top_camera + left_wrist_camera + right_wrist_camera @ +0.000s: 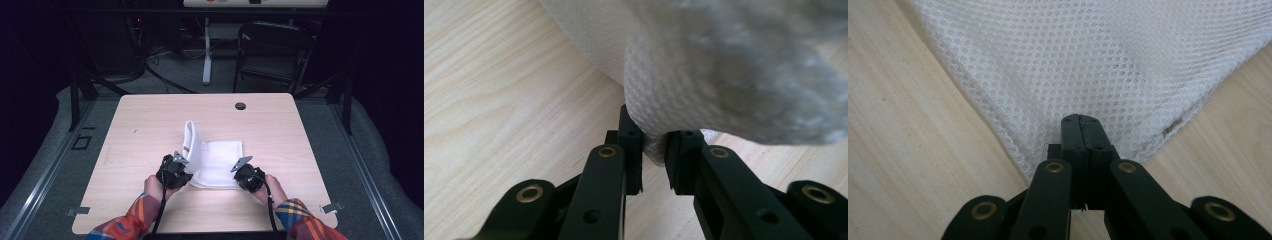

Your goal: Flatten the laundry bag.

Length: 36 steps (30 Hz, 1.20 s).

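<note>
A white mesh cloth (220,160) lies on the wooden table (150,125) near its front middle. Its left part stands up as a raised fold (191,140). My left gripper (186,170) is at the foot of that fold; in the left gripper view the left gripper (655,150) is shut on a bunched edge of the cloth (704,75), which hangs over the jaws. My right gripper (241,181) is at the cloth's near right corner. Seen up close, the right gripper (1080,127) has its jaws pressed together over the corner of the flat cloth (1088,60).
A small dark round grommet (240,106) sits in the tabletop near the far edge. Beyond the table stand a black folding chair (272,45) and a white desk leg (207,50). Bare wood surrounds the cloth on all sides.
</note>
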{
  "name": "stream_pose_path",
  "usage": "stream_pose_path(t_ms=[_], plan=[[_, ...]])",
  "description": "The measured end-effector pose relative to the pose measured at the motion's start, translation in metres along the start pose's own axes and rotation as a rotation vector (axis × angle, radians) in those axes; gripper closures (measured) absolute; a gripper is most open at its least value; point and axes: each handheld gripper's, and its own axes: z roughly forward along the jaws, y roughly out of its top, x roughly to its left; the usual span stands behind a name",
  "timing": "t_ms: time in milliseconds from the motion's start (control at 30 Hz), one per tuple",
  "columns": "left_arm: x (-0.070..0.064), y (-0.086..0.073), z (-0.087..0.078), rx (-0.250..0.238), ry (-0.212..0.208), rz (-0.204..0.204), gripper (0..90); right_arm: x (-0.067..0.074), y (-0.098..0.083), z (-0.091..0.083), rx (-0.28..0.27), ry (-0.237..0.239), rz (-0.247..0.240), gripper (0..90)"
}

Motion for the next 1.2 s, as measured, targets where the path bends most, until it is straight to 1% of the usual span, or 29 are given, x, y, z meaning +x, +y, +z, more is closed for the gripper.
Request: stream_pose_path(t_ms=[33, 200, 233, 333, 433, 467, 500, 600, 633, 667, 733, 767, 800, 833, 867, 900, 933, 967, 1000, 1033, 1067, 1100, 1133, 1167, 1200], plan=[[-0.001, 0.0, 0.0, -0.005, -0.003, -0.008, 79.4, -0.001, 0.0, 0.0, -0.001, 0.001, -0.002, 90.0], [0.0, -0.002, 0.0, -0.001, -0.013, -0.014, 79.2, -0.002, -0.001, 0.0, 0.0, 0.003, -0.004, 90.0], [0.0, -0.002, 0.0, -0.002, -0.019, -0.021, 78.9, -0.003, -0.001, -0.001, 0.006, -0.002, -0.008, 90.0], [0.001, -0.004, -0.003, 0.003, -0.028, -0.023, 77.1, -0.003, -0.002, -0.001, 0.009, -0.002, -0.012, 90.0], [0.002, -0.005, -0.006, 0.003, -0.032, -0.025, 75.0, -0.005, -0.002, -0.002, 0.013, 0.006, -0.018, 90.0], [0.003, -0.008, -0.01, 0.004, -0.04, -0.023, 74.2, -0.006, -0.002, -0.001, 0.006, 0.013, -0.014, 90.0], [0.003, -0.009, -0.012, 0.003, -0.041, -0.029, 73.1, -0.006, -0.002, -0.002, 0.01, 0.011, -0.015, 90.0], [0.006, -0.013, -0.019, 0.01, -0.045, -0.027, 69.0, -0.007, -0.003, -0.001, 0.006, 0.014, -0.007, 90.0], [0.006, -0.014, -0.02, 0.012, -0.041, -0.031, 66.8, -0.007, -0.003, -0.001, 0.006, 0.013, -0.007, 90.0], [0.007, -0.015, -0.022, 0.014, -0.041, -0.036, 64.3, -0.008, -0.002, -0.002, 0.017, 0.01, -0.013, 90.0], [0.01, -0.018, -0.027, 0.021, -0.033, -0.049, 58.8, -0.008, -0.003, -0.001, 0.012, 0.013, -0.001, 90.0], [0.011, -0.02, -0.029, 0.025, -0.025, -0.062, 53.7, -0.01, -0.003, -0.002, 0.024, 0.008, -0.006, 90.0], [0.011, -0.02, -0.029, 0.025, -0.025, -0.062, 48.6, -0.01, -0.003, -0.002, 0.021, 0.011, -0.001, 90.0], [0.014, -0.022, -0.032, 0.033, -0.008, -0.072, 45.0, -0.01, -0.004, -0.002, 0.016, 0.011, 0.01, 90.0], [0.015, -0.023, -0.034, 0.037, -0.001, -0.077, 41.3, -0.011, -0.004, -0.003, 0.031, 0.009, 0.0, 90.0], [0.016, -0.025, -0.036, 0.04, 0.012, -0.081, 38.2, -0.012, -0.004, -0.003, 0.03, 0.008, 0.006, 90.0], [0.018, -0.025, -0.037, 0.036, 0.014, -0.088, 35.5, -0.012, -0.004, -0.002, 0.025, 0.009, 0.016, 90.0], [0.018, -0.025, -0.037, 0.036, 0.014, -0.088, 33.0, -0.012, -0.004, -0.002, 0.025, 0.009, 0.016, 90.0], [0.019, -0.026, -0.039, 0.035, 0.023, -0.097, 30.0, -0.013, -0.005, -0.003, 0.04, 0.004, 0.012, 90.0], [0.021, -0.029, -0.044, 0.02, 0.047, -0.109, 27.9, -0.014, -0.005, -0.003, 0.039, 0.006, 0.019, 90.0], [0.023, -0.03, -0.046, 0.011, 0.053, -0.117, 25.8, -0.015, -0.005, -0.004, 0.049, 0.003, 0.016, 90.0], [0.024, -0.03, -0.048, 0.005, 0.059, -0.122, 23.9, -0.016, -0.006, -0.004, 0.041, 0.004, 0.025, 90.0], [0.025, -0.031, -0.05, 0.0, 0.069, -0.123, 21.9, -0.017, -0.007, -0.005, 0.049, 0.002, 0.027, 90.0], [0.025, -0.031, -0.05, 0.0, 0.069, -0.123, 20.3, -0.018, -0.007, -0.005, 0.052, 0.001, 0.028, 89.3], [0.025, -0.031, -0.051, -0.015, 0.079, -0.127, 19.1, -0.018, -0.007, -0.005, 0.048, 0.005, 0.03, 87.4]])
